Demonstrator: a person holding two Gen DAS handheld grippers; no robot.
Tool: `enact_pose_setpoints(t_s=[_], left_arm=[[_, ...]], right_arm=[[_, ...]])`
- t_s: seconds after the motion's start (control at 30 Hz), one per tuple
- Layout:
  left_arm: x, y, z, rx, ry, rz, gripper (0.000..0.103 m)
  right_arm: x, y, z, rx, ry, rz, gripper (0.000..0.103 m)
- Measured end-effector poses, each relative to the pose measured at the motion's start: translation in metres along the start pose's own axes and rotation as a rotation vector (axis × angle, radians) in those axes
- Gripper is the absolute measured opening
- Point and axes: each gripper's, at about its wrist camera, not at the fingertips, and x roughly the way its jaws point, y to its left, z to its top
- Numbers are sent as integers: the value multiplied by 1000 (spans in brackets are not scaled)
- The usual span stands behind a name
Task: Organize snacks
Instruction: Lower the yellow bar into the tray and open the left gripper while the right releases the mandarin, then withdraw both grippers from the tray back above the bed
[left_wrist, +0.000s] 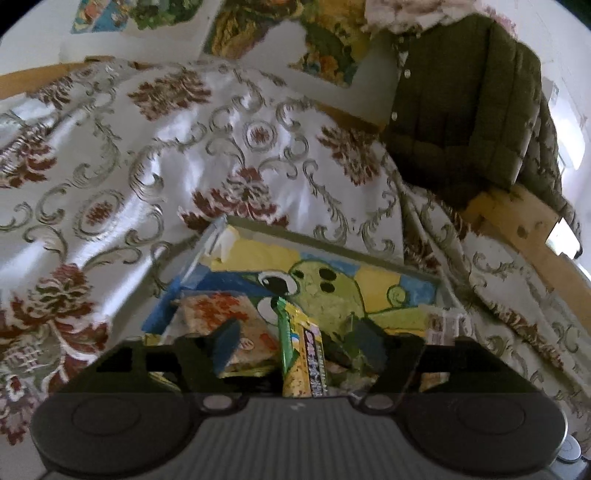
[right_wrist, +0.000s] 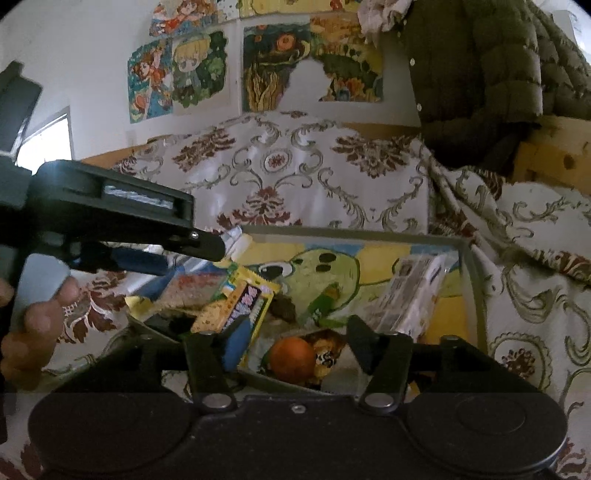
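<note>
Both your grippers, left (left_wrist: 295, 343) and right (right_wrist: 291, 339), hang spread and empty above the box (right_wrist: 469, 266), snack packet (left_wrist: 304, 354) at 6 o'clock inside, so items sit corralled.

Both wrist views, close, angled down (fisheye), sharing painted box (left_wrist: 332, 254) (right_wrist: 354, 236)

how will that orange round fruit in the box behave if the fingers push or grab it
The orange fruit looks round and smooth, so a push would probably roll it until it meets the snack packets beside it. Wide fingers should grip it; narrow ones might squirt it out. It is likely firm, not floppy.
</note>
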Motion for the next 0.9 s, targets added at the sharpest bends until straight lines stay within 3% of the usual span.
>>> enact_pose_setpoints(t_s=[0.17, 0.23, 0.3, 0.43, 0.57, 0.9], left_arm=[[-35, 4, -3, -2, -78, 19, 96], [-49, 5, -6, -7, -107, 30, 99], [-62, 5, -9, -3, -134, 50, 101], [-90, 3, -21, 24, -190, 89, 103], [-117, 2, -32, 31, -230, 125, 103], [-176, 8, -60, 9, -271, 198, 103]], right_arm=[[-19, 2, 7, 7, -44, -15, 81], [-27, 2, 10, 12, -54, -17, 82], [-36, 3, 13, 24, -77, -27, 90], [-58, 6, 17, 37, -117, -40, 97], [-79, 11, 17, 39, -128, -50, 102], [-124, 23, 16, 50, -144, -63, 102]])
